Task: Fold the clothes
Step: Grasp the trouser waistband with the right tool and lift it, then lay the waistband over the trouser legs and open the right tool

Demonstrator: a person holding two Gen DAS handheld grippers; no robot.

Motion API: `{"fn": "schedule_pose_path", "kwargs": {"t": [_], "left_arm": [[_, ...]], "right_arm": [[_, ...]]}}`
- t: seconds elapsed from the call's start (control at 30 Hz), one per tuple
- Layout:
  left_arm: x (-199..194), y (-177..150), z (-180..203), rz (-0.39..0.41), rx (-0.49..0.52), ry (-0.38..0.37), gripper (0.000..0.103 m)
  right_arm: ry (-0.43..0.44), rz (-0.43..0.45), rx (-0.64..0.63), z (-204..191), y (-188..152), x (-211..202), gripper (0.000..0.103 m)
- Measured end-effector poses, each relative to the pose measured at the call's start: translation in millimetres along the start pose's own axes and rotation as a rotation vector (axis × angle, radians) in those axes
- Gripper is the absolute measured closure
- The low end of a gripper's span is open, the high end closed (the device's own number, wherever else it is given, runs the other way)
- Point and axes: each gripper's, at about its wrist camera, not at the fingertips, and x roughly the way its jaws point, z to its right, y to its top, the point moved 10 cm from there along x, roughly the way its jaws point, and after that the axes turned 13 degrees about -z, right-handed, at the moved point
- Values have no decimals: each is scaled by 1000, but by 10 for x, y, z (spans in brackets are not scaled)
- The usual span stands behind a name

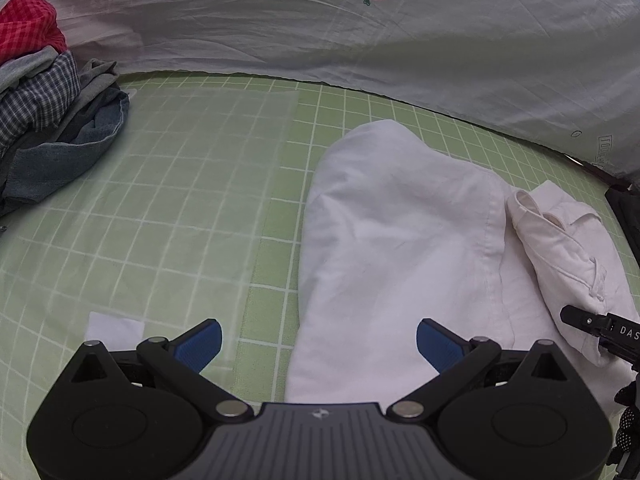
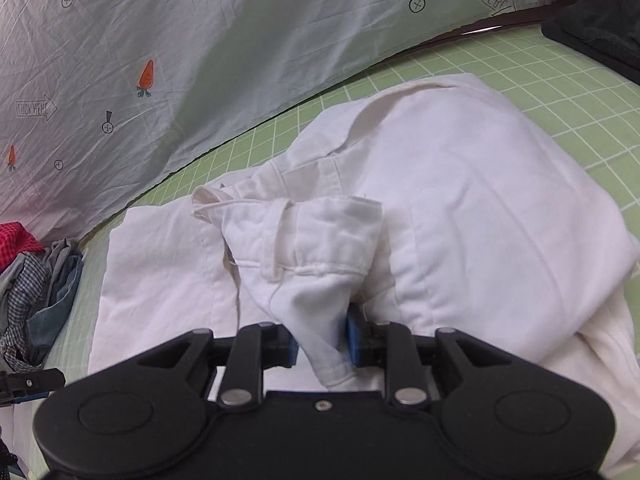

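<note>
Waistband fold sits in the right claw (image 2: 322, 350), white trousers (image 1: 400, 232) running leftward.
Right claw's narrow jaws flank it; left claw (image 1: 318, 344) wide, empty, nearer their left end.

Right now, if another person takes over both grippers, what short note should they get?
Left gripper: open, empty, over the green grid mat beside the white trousers.
Right gripper: white waistband fabric between its fingers; firmness of grip unclear.
Done: the trousers look partly folded.
Left: finish folding them, then the unfolded clothes pile at the mat's far left.
</note>
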Motion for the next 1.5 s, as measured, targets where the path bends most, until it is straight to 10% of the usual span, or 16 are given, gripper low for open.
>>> {"fn": "schedule_pose_path", "kwargs": {"t": [0.4,0.87,1.0,1.5], "left_arm": [[231,-305,191,-72,-23,24,1],[375,22,-27,-62,-77,108,1],[442,-38,-133,-95,-104,114,1],[623,-152,-183,-129,-151,56,2]], "right_arm": [[-166,184,18,460,269,-678,42],[-420,127,-366,1,422,23,9],[-471,117,-489,-145,245,159,7],[-460,177,-312,123,395,-331,6]]}}
